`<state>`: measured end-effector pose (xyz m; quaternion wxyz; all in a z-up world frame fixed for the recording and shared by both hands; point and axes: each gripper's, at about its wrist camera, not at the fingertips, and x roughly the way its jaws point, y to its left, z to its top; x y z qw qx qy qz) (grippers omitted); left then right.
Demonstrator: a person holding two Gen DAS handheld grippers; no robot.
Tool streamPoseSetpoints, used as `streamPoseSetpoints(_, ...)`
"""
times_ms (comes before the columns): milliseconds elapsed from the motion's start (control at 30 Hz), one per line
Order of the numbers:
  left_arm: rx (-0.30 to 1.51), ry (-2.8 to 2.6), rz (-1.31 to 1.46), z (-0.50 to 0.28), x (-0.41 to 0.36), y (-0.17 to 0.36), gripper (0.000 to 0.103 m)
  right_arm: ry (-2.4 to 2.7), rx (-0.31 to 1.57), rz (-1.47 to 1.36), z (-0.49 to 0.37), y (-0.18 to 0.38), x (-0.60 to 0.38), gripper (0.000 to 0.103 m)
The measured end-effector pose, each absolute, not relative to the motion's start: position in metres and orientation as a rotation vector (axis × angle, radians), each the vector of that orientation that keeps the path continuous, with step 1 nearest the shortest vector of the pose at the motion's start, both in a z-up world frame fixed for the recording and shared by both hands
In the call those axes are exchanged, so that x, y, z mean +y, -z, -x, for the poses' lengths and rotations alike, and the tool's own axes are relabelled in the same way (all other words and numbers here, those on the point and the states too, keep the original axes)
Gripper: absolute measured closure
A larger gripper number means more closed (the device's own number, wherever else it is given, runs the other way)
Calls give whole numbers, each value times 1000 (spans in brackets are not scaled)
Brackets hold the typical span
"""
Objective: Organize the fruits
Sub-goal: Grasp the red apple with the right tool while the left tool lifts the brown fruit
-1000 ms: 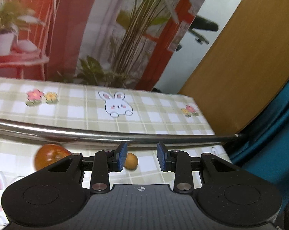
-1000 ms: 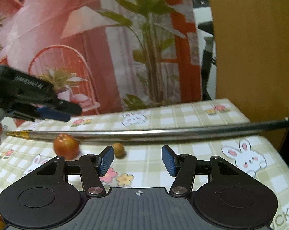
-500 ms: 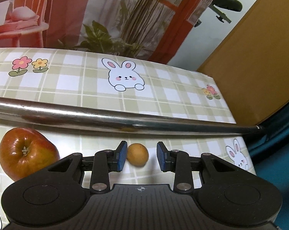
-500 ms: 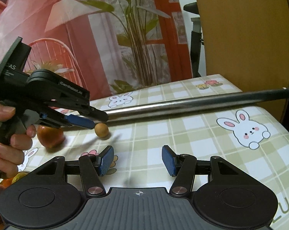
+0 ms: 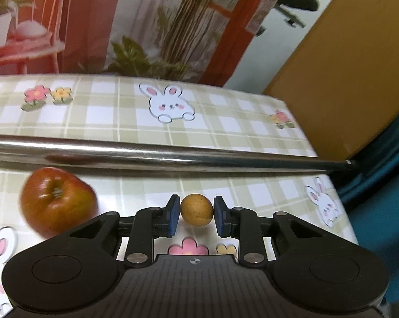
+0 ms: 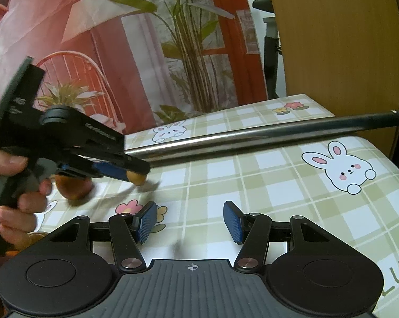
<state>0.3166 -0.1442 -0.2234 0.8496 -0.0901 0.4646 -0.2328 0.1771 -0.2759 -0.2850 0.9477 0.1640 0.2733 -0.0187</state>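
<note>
We have the left tongs (image 5: 196,216) clamped on the small fruit (image 5: 196,213), a round tan ball that sits between the blue pads (image 5: 173,218), both of which touch its sides; from the right wrist view the same fruit (image 6: 136,177) shows at the tip of the left tongs (image 6: 135,171), low over the tabletop (image 6: 265,185). The right tongs (image 6: 190,221) stand apart with nothing between them, hovering over the cloth nearer the front edge. An apple (image 5: 57,201) lies just beside the small fruit, on its left, and a steel pole (image 5: 173,156) runs across the tabletop behind both. As we judge it, the step in hand is the pick-up of the small fruit, and doing it well means keeping the squeeze gentle, since a smooth ball can pop out forward if pinched off its middle. We would lift straight up first, so that we neither nudge the apple nor knock the pole, and only then carry it off. Where it should go we cannot tell, as no bowl or tray shows; some orange fruit (image 6: 36,235) peeks out near the front left corner, under the hand (image 6: 16,204)
</note>
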Motion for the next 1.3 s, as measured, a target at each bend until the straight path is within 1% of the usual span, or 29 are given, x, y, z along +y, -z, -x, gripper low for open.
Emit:
streamPoseSetpoints(367,871,511,191,-231,-66,165,74,7,540,-323,-160,264,-260,51)
streamPoseSetpoints(567,806,449,193,-182,-16,147,74,-28,538,-294,-152,249,-242,51)
streamPoseSetpoints(700,765,393,201,-155,10,142,74,-49,546,-273,-151,238,-226,51)
streamPoseSetpoints(900,723,339,162,-125,29,138,74,-90,540,-214,-151,222,-199,51)
streamPoseSetpoints(1067,707,332,212,-116,38,144,74,-159,529,-146,-158,203,-175,51)
streamPoseSetpoints(1300,694,271,295,-125,50,153,74,-247,472,-26,-185,182,-153,50)
